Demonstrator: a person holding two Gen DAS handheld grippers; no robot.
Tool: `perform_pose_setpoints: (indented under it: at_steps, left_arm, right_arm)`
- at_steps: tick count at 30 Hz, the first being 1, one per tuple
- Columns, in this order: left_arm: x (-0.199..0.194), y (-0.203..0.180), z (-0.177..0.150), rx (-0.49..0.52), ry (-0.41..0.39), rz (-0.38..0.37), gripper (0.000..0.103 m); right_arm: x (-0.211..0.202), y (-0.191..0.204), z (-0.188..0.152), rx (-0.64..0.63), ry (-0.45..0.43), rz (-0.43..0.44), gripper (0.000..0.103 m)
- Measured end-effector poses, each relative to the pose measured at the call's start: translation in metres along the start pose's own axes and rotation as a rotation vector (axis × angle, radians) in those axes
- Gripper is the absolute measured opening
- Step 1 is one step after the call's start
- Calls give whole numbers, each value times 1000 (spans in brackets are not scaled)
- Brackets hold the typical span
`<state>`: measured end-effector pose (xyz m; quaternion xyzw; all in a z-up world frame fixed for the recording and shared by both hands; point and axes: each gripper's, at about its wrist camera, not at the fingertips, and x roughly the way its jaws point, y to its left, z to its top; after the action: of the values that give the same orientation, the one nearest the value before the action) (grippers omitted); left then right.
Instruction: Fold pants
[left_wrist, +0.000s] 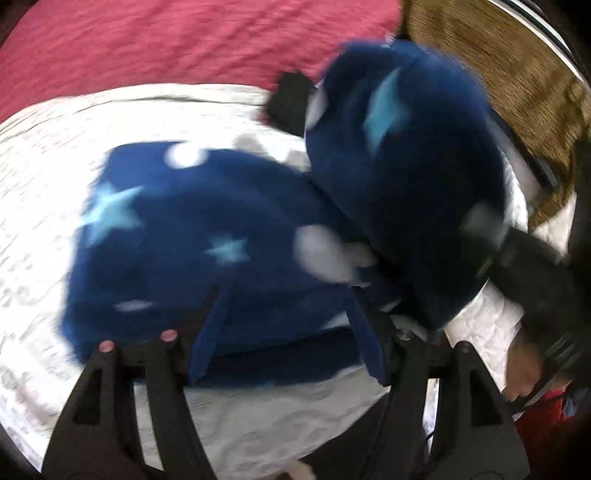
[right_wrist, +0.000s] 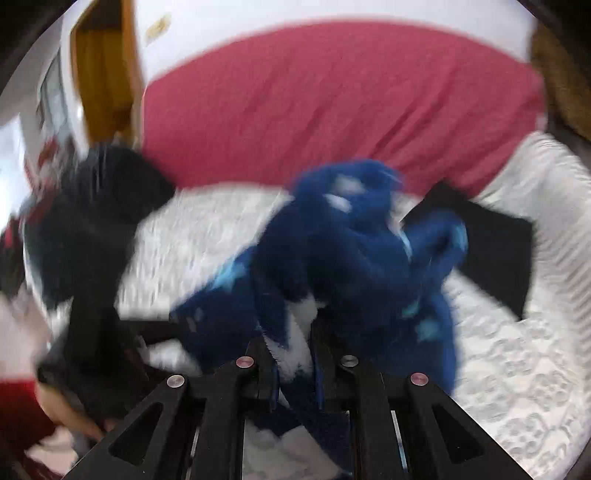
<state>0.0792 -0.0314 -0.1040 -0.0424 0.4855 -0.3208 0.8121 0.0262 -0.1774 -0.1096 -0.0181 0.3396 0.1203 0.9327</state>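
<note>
Nearest the lens in the right wrist view: right gripper (right_wrist: 293, 365), jaws nearly together and clenched on a bunched fold of the star-print fleece pants (right_wrist: 354, 266), navy with pale blue stars and white dots. Grip sits on a gathered edge, likely so the cloth can be carried over as one flap rather than dragged. Raised part of the pants hangs and balloons above the white embossed cover (right_wrist: 517, 369), so a fold looks mid-swing, not landed. Left wrist view: left gripper (left_wrist: 288, 332), jaws standing wide, blue fabric strips running up between the fingers; pads pressing or not, cannot tell through the motion blur. Rest of the pants (left_wrist: 192, 236) lies flat on the white cover (left_wrist: 44, 155), which keeps the base layer spread while the other half comes across. Lifted lobe at right in that view rides with the other tool, dark body partly visible behind it. Red bedspread (right_wrist: 332, 103) beyond the cover, black flat object (right_wrist: 495, 254) on the cover just past the pants, too blurred to name. Person's hand (left_wrist: 524, 373) at the right edge of the left view. Judgement: first fold under way, nothing stacked neatly yet.
</note>
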Motion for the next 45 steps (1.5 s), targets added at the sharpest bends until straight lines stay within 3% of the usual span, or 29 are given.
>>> perform_pose_setpoints:
  at_steps: [2,4,6,9,10,15,16,20,22,28,30,31,32,41,45]
  left_arm:
    - [-6,24,-8,-53,-2,18,67]
    - [-11,45,-13,-118,2,-11,67]
    - [-15,53,-12,-149,2,-44,67]
    - [-18,43,-5,-112,-1,-73,69]
    - [-19,38,-2,-96,0,-91,72]
    - [-20,22,8,-72,5,-211,78]
    - [-18,19,9,-67,12,-225,83]
    - [0,11,12,-43,72,-175,85]
    - [18,13,21,-92,108,-159,85]
    - [35,14,42,-172,82,-208,84]
    - [38,9,46,-158,69,-196,66]
    - [38,5,48,-143,67,-186,50]
    - [37,1,51,-124,65,-172,48]
    - [-45,-35,92,192,-144,15,44]
    - [-53,-7,89,218,-128,117,46]
  right_arm:
    - [25,7,-9,-5,91,33,20]
    - [39,9,-18,7,151,54,25]
    - [37,7,-21,27,141,81,32]
    - [20,0,-25,71,109,136,56]
    - [15,-1,-26,88,96,149,59]
    - [8,-20,-32,176,91,108,61]
    - [3,-23,-34,192,92,105,61]
    - [1,-40,-40,268,84,97,61]
    - [-1,-41,-41,276,75,81,61]
    - [-9,-40,-46,261,72,65,63]
    - [-13,-41,-46,262,66,55,63]
    - [-15,-41,-46,263,62,46,63]
    - [-17,-40,-47,262,60,39,63]
    - [-29,-51,-45,304,27,18,68]
    - [-24,-53,-44,332,21,8,75]
